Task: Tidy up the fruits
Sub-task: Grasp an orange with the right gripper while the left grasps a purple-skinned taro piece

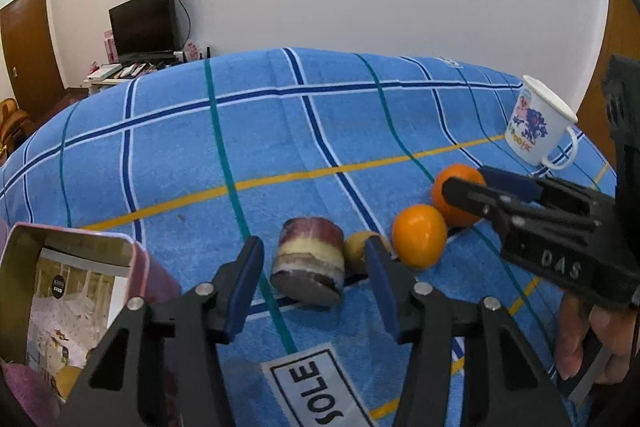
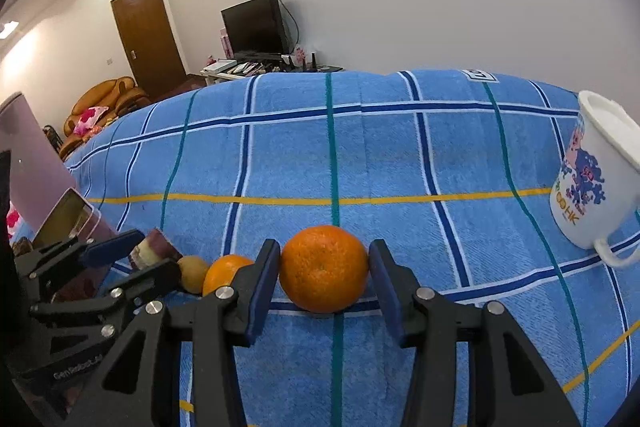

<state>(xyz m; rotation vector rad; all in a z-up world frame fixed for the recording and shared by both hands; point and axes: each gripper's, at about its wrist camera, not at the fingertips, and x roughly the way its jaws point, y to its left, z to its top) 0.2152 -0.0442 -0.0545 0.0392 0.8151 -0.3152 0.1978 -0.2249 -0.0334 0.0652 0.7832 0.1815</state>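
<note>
Left gripper open around sugarcane chunk, pads not touching; right gripper open astride far orange (small gaps both sides) on blue plaid towel.

Blue plaid towel: purple-and-cream cut chunk between left gripper jaws, untouched. Right of chunk: small yellow fruit, near orange, far orange inside right gripper; white mug beyond. Left: pink tin.
</note>
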